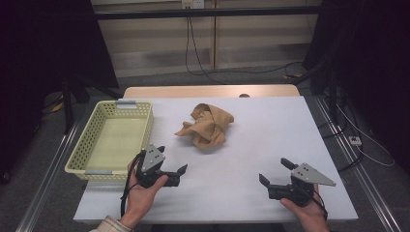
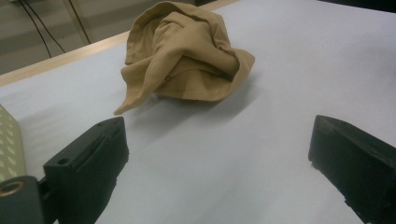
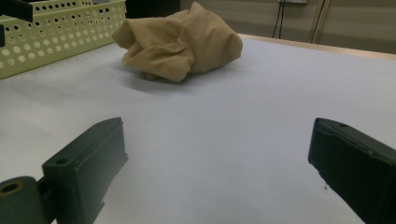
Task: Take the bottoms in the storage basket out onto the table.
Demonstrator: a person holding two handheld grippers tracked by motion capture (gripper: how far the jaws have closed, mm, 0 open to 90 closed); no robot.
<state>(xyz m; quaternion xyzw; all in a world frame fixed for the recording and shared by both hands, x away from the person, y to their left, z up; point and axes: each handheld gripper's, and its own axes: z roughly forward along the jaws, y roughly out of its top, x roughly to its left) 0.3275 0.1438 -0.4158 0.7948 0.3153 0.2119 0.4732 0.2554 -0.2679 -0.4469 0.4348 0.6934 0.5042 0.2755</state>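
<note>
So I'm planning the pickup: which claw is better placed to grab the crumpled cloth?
Left, probably. The left claw sits open and nearer the tan cloth; the right claw, also open, is farther across the table.

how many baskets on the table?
1. The yellow perforated basket sits at the table's left edge, left of the crumpled tan cloth and just beyond the left tool. Nothing shows inside it.

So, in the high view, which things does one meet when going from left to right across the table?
Yellow basket → left tongs, jaws apart → crumpled tan cloth → right tongs, jaws apart.
</note>
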